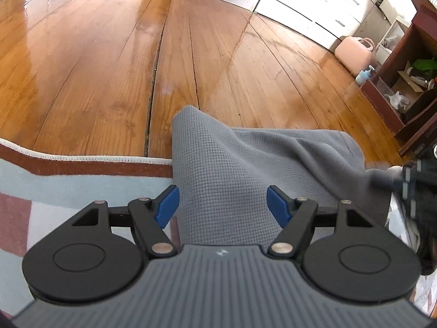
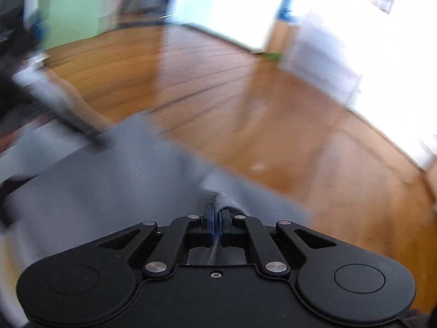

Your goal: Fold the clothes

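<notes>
A grey waffle-knit garment lies partly on a rug and partly on the wooden floor, one corner raised toward the right. My left gripper is open, its blue pads spread on either side of the cloth with nothing between them pinched. In the blurred right wrist view the same grey garment stretches away to the left, and my right gripper is shut on a bunched edge of it. The right gripper also shows at the right edge of the left wrist view, blurred, pulling the cloth.
A pale blue rug with a red-brown border and white fringe lies under the garment. Glossy wooden floor spreads ahead. A pink case, a blue bottle and a dark red shelf unit stand far right; white cabinets behind.
</notes>
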Motion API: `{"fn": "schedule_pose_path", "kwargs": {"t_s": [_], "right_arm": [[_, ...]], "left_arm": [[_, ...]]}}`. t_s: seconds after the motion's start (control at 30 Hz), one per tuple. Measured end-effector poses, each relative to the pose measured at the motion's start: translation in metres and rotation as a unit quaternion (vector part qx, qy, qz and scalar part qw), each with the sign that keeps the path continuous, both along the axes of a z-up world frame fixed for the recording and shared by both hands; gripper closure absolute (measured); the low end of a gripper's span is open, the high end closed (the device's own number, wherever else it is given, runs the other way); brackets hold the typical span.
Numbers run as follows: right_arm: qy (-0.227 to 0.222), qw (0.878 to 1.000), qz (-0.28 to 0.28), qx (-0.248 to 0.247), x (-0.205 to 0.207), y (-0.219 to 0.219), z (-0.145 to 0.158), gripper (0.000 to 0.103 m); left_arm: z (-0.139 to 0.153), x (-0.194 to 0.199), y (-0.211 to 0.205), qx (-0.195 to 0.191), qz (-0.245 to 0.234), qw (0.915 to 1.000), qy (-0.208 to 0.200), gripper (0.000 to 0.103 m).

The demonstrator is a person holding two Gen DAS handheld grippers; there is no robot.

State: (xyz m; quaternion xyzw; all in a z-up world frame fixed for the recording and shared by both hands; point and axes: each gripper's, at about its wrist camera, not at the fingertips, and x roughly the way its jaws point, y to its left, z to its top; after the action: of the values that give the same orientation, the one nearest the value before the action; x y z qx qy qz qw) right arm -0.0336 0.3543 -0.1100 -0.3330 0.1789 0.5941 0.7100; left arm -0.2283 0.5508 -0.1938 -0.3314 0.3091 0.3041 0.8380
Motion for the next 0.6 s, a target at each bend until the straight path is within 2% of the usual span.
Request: {"fn": "schedule_pose_path", "kwargs": {"t_s": [0.03,0.07,0.1,0.17,0.23,0.27,0.33,0.43,0.5,0.57,0.6], "right_arm": [[-0.009,0.999,-0.035,0.011,0.018,0.005,0.002,0.099],[0.002,0.997,-0.075,0.015,0.041,0.009,0.004,0.099],[0.046,0.994,-0.103,0.009,0.061,0.011,0.002,0.097],[0.133,0.979,-0.156,-0.001,0.101,0.014,-0.003,0.094],[0.193,0.964,-0.181,0.011,0.115,0.008,-0.010,0.082],[0.208,0.959,-0.191,0.012,0.118,0.005,-0.011,0.070],[0.207,0.953,-0.219,0.018,0.118,0.000,-0.014,0.057],[0.259,0.946,-0.196,-0.004,0.116,0.016,-0.021,0.052],[0.253,0.950,-0.176,-0.040,0.111,0.028,-0.030,0.049],[0.200,0.964,-0.157,-0.077,0.096,0.038,-0.040,0.036],[0.177,0.968,-0.149,-0.097,0.092,0.048,-0.049,0.036]], "left_arm": [[0.000,0.000,0.000,0.002,0.001,1.0000,-0.002,0.033],[-0.001,-0.001,0.000,-0.001,0.002,1.0000,0.000,0.033],[-0.003,-0.001,0.000,-0.004,0.004,1.0000,0.002,0.033],[-0.007,-0.001,0.000,-0.011,0.008,0.9999,0.007,0.033],[-0.011,-0.002,0.001,-0.017,0.011,0.9997,0.011,0.033],[-0.012,-0.002,0.001,-0.018,0.012,0.9997,0.010,0.033],[-0.012,-0.002,0.002,-0.017,0.012,0.9998,0.006,0.033],[-0.011,0.000,0.002,-0.016,0.011,0.9998,-0.002,0.033],[-0.013,0.002,0.002,-0.019,0.008,0.9998,-0.003,0.033],[-0.016,0.004,0.002,-0.022,0.004,0.9998,0.001,0.033],[-0.017,0.005,0.001,-0.021,0.003,0.9998,0.004,0.033]]}}
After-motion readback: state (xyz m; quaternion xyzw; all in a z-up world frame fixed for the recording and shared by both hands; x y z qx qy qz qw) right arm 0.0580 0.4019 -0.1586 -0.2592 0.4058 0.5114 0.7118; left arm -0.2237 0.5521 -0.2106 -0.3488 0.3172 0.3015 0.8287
